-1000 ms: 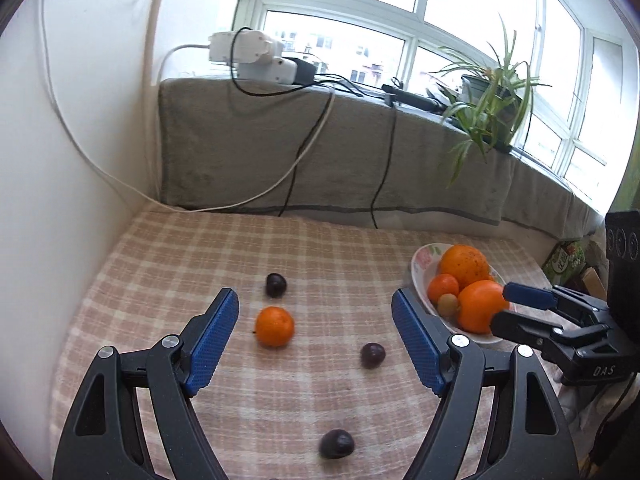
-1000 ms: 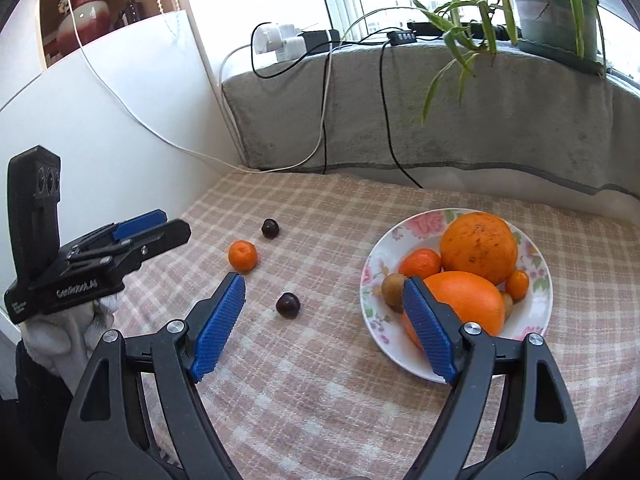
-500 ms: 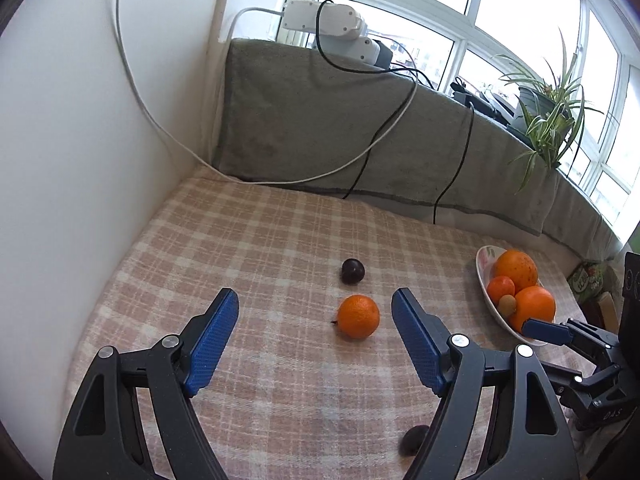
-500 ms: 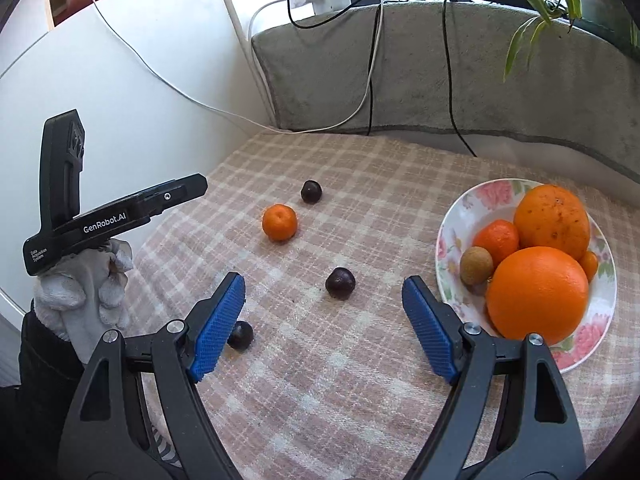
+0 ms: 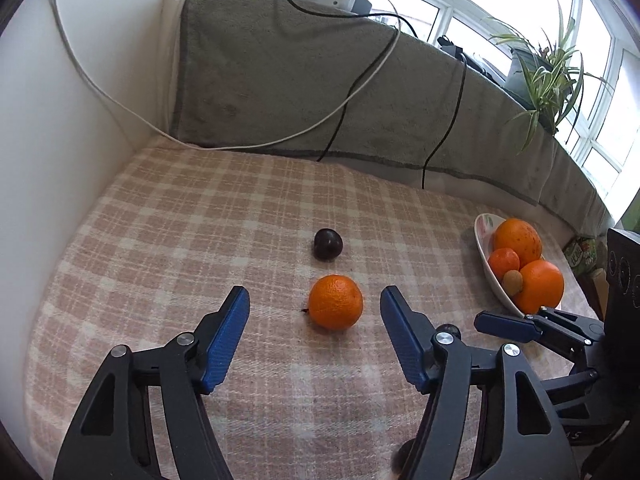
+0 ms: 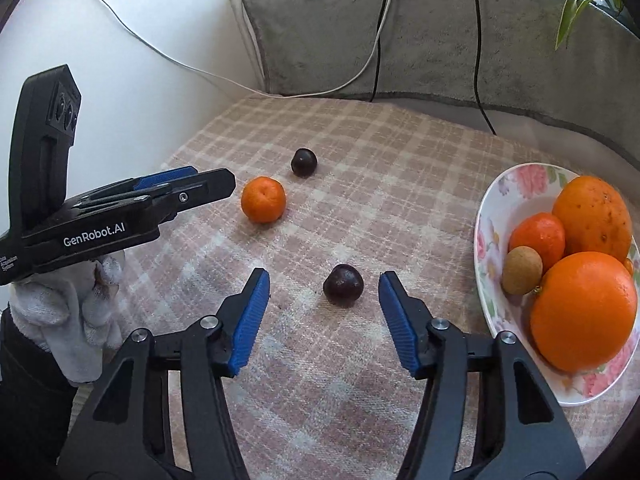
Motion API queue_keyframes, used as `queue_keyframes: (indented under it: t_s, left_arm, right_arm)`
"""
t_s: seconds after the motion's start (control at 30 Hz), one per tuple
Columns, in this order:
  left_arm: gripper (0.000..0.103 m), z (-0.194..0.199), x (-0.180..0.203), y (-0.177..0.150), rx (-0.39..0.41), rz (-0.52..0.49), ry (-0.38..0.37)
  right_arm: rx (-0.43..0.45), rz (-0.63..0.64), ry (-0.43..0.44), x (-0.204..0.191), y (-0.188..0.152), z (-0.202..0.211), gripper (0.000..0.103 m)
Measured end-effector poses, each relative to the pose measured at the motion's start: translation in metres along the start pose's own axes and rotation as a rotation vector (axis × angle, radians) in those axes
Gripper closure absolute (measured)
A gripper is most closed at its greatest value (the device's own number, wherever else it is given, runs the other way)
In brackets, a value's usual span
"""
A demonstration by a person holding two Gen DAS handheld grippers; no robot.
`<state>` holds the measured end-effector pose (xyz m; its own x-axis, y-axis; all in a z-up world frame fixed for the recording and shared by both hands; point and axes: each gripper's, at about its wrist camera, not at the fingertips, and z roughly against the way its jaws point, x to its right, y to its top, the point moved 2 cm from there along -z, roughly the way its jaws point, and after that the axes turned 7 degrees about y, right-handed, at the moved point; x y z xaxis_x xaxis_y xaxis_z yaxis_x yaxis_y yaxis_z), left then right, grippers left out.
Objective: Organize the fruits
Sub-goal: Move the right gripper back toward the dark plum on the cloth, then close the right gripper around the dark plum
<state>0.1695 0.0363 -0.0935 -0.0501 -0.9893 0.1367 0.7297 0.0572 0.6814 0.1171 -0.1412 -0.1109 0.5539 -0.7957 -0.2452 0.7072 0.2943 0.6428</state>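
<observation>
A small orange (image 5: 336, 301) lies on the checked cloth just ahead of my open, empty left gripper (image 5: 314, 308); it also shows in the right wrist view (image 6: 263, 199). A dark plum (image 5: 327, 244) lies just behind it. My right gripper (image 6: 323, 292) is open and empty, with a second dark plum (image 6: 343, 284) just ahead between its fingertips. A flowered plate (image 6: 490, 240) at the right holds two big oranges, a mandarin and a small brown fruit. The left gripper (image 6: 188, 188) shows side-on in the right wrist view.
A white wall runs along the left. A grey-covered ledge (image 5: 304, 80) with cables and a power strip stands at the back, with a potted plant (image 5: 540, 68) at its right. Another dark fruit (image 5: 450, 329) peeks out behind my left gripper's right finger.
Both grippers have moved forward and lower. The small orange now lies close between my left fingertips, and the nearer plum close between my right fingertips. No fruit has moved.
</observation>
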Motion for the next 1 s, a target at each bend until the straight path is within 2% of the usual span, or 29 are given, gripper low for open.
queue_keyframes:
  t_s: [0.13,0.57,0.63,0.73,0.9,1.0]
  left_arm:
    - [0.042,-0.011,0.006,-0.001,-0.020,-0.021,0.002]
    - [0.050,-0.031,0.015,-0.003,-0.053,-0.053,0.021]
    - [0.056,-0.033,0.016,-0.003,-0.054,-0.056,0.023]
    - [0.059,-0.034,0.017,-0.003,-0.056,-0.063,0.021]
    - [0.069,-0.034,0.020,-0.002,-0.048,-0.073,0.011]
    - [0.069,-0.034,0.021,-0.002,-0.042,-0.081,0.019]
  right_arm:
    - [-0.029,-0.004,-0.014,0.005,0.000,-0.010,0.051]
    - [-0.051,0.010,-0.015,0.008,-0.002,-0.026,0.055]
    - [-0.055,0.010,-0.018,0.009,-0.002,-0.028,0.055]
    - [-0.054,0.009,-0.021,0.009,-0.001,-0.028,0.057]
    - [-0.058,0.017,-0.032,0.011,0.001,-0.030,0.069]
    - [-0.056,0.015,-0.039,0.012,0.001,-0.029,0.076]
